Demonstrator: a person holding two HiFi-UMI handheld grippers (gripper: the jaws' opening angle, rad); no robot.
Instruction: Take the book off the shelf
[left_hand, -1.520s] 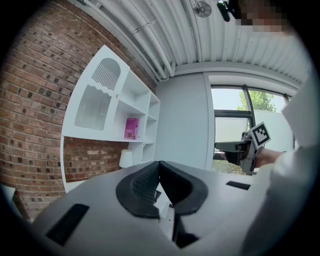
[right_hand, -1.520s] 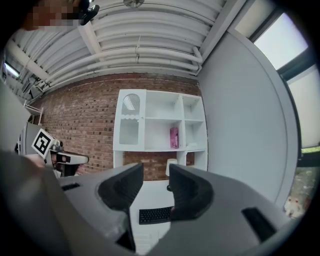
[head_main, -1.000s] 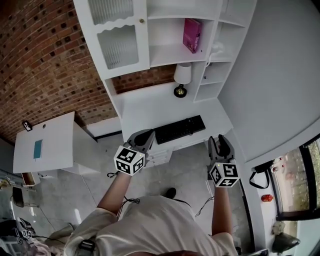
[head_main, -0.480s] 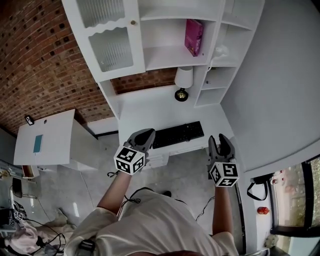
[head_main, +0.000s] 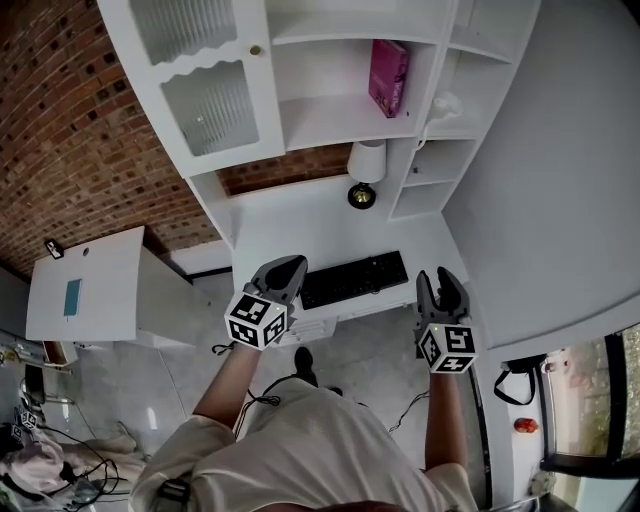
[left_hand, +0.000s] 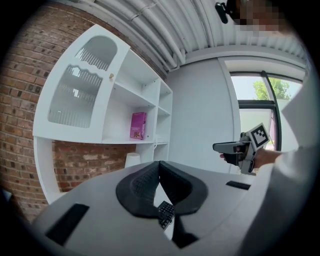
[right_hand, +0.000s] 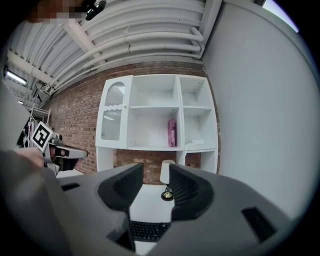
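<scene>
Found book (head_main: 388, 77) standing upright at right end of mid shelf (head_main: 330, 118), long axis vertical; well apart from both grippers, up and fwd across the desk (head_main: 300, 215). Noted R gripper (head_main: 440, 277) w/ jaws apart, nothing betw. them, sitting almost directly below book, so judged the nearer; L gripper (head_main: 290, 266) closed on nothing, pads meeting at tips, offset further to the side. Recommend R reach up and fwd, jaws either side of the upright book.
</scene>
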